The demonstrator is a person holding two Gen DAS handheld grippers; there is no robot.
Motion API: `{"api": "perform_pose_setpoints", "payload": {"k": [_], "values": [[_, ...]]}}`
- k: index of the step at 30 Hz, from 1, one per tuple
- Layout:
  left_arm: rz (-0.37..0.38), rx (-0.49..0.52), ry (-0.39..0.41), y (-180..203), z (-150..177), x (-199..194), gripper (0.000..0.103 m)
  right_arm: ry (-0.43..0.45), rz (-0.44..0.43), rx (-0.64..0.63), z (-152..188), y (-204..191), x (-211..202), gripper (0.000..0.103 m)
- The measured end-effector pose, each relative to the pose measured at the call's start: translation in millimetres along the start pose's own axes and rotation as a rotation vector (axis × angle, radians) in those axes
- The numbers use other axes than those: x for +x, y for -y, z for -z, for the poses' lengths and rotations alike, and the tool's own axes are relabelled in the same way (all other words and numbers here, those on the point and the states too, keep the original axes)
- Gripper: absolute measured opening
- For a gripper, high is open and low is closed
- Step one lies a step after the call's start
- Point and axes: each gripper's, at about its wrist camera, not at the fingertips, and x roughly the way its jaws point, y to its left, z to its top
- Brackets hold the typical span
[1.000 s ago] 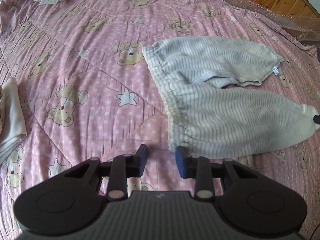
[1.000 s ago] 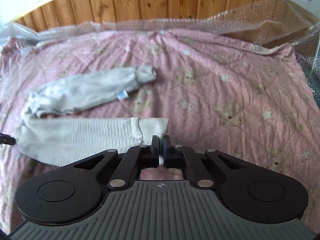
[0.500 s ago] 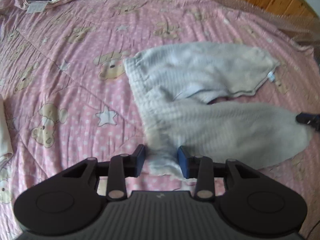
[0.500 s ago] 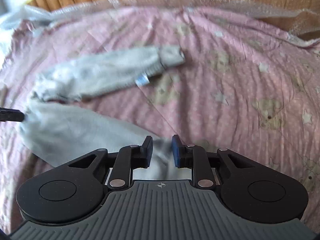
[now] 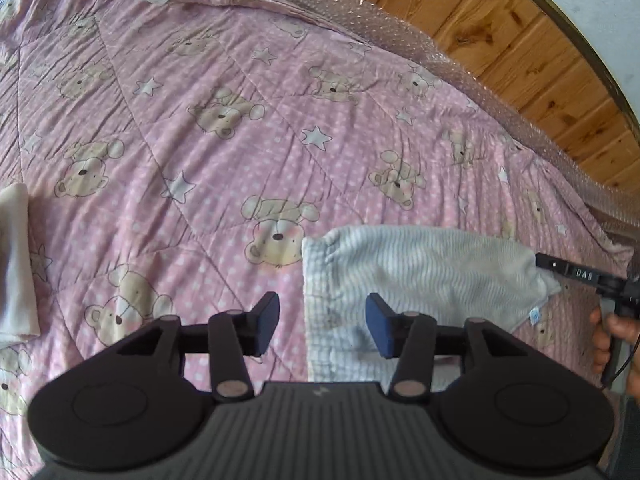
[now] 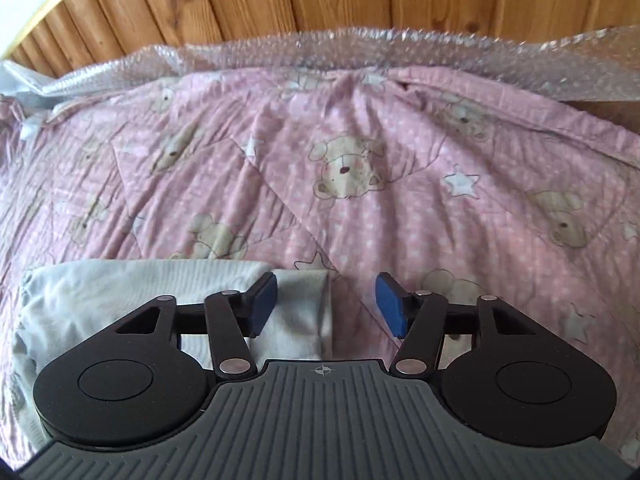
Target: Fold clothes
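The grey striped pants [image 5: 420, 276] lie folded flat on the pink bear-print quilt [image 5: 208, 128], toward its right side near the bubble-wrap edge [image 5: 400, 32]. The left hand-held gripper [image 5: 322, 326] hovers over the waistband, jaws spread and holding nothing. The right hand-held gripper [image 6: 326, 306] is likewise spread above the cuff end [image 6: 304, 300]. A cream cloth [image 5: 14, 260] lies at the quilt's left edge.

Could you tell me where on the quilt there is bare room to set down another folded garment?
The widest bare stretch of quilt lies between the folded pants, the cream cloth at the left edge and the bubble wrap along the far side. It is crowded around the pants, where both open claws, left and right, hover.
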Motion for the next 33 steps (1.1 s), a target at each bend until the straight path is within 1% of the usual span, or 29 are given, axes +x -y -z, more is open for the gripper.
{"api": "perform_pose_setpoints", "payload": {"k": [1, 2, 3, 5, 6, 8, 9, 11, 13, 14, 16, 17, 18, 20, 21, 22, 23, 24, 25, 26, 28, 29, 30, 31, 32, 33], "values": [[0.022, -0.047, -0.006, -0.5, -6.5, 3.4, 0.057, -0.011, -0.011, -0.020, -2.6, -2.0, 5.9, 0.036], [0.041, -0.092, -0.013, -1.7, -12.5, 7.7, 0.065, 0.016, -0.016, -0.052, -0.8, -7.4, -3.5, 0.003], [0.059, -0.137, -0.021, -3.8, -17.8, 13.1, 0.069, 0.051, -0.020, -0.087, 1.7, -13.4, -15.9, 0.003], [0.094, -0.220, -0.040, -7.5, -28.1, 24.6, 0.070, 0.145, -0.036, -0.181, 17.6, -21.6, -50.7, 0.003], [0.104, -0.242, -0.057, -8.0, -32.0, 31.8, 0.070, 0.192, -0.045, -0.229, 26.0, -25.5, -68.6, 0.003], [0.110, -0.270, -0.099, -6.8, -38.2, 46.6, 0.071, 0.240, -0.067, -0.305, 44.5, -25.3, -92.1, 0.003], [0.111, -0.279, -0.119, -5.4, -40.3, 53.4, 0.071, 0.241, -0.060, -0.341, 56.4, -23.9, -100.4, 0.003], [0.090, -0.269, -0.140, 0.1, -41.3, 61.2, 0.072, 0.211, -0.037, -0.386, 80.6, -21.6, -104.8, 0.003], [0.059, -0.247, -0.143, 7.4, -41.0, 63.2, 0.073, 0.181, -0.023, -0.352, 97.2, -13.1, -100.6, 0.002], [0.043, -0.241, -0.142, 10.3, -40.4, 63.2, 0.071, 0.166, -0.017, -0.331, 105.1, -8.5, -98.5, 0.001], [0.012, -0.230, -0.137, 13.8, -38.0, 62.1, 0.062, 0.143, -0.007, -0.285, 118.0, -0.7, -93.3, 0.001], [0.003, -0.227, -0.135, 14.2, -36.6, 61.4, 0.054, 0.142, -0.004, -0.251, 121.3, 2.1, -90.2, 0.001], [0.002, -0.226, -0.134, 13.3, -35.3, 60.7, 0.051, 0.141, -0.004, -0.213, 123.4, 4.8, -87.2, 0.001], [0.003, -0.230, -0.133, 10.8, -33.2, 59.1, 0.051, 0.128, -0.040, -0.101, 125.2, 8.0, -80.6, 0.003], [0.010, -0.242, -0.134, 8.3, -33.0, 58.2, 0.051, 0.121, -0.059, -0.043, 126.1, 9.5, -77.3, 0.015], [0.015, -0.253, -0.135, 6.7, -33.3, 57.6, 0.052, 0.114, -0.079, 0.014, 126.9, 11.1, -74.0, 0.018], [0.020, -0.261, -0.136, 6.0, -34.2, 57.5, 0.054, 0.107, -0.098, 0.072, 127.7, 12.6, -70.7, 0.024], [0.025, -0.270, -0.136, 5.3, -35.0, 57.3, 0.056, 0.099, -0.117, 0.130, 128.6, 14.1, -67.3, 0.042], [0.029, -0.276, -0.137, 5.4, -35.6, 56.4, 0.056, 0.092, -0.137, 0.187, 129.4, 15.7, -64.0, 0.049], [0.032, -0.275, -0.138, 6.9, -35.8, 55.8, 0.058, 0.084, -0.156, 0.245, 130.2, 17.2, -60.7, 0.053], [0.036, -0.263, -0.144, 12.6, -35.4, 57.7, 0.059, 0.069, -0.194, 0.361, 131.9, 20.3, -54.0, 0.052], [0.021, -0.240, -0.151, 17.7, -35.1, 59.8, 0.059, 0.061, -0.213, 0.418, 132.7, 21.8, -50.7, 0.052], [-0.007, -0.206, -0.158, 23.7, -34.9, 62.1, 0.056, 0.054, -0.232, 0.476, 133.6, 23.4, -47.4, 0.048], [-0.036, -0.172, -0.165, 29.7, -34.8, 64.5, 0.053, 0.042, -0.228, 0.455, 130.5, 18.3, -40.9, 0.043], [-0.063, -0.147, -0.169, 34.1, -34.4, 65.1, 0.036, 0.046, -0.202, 0.396, 125.7, 9.3, -39.9, 0.013], [-0.087, -0.130, -0.170, 36.9, -33.8, 63.9, 0.015, 0.053, -0.172, 0.332, 120.7, -0.3, -40.1, 0.005]]}}
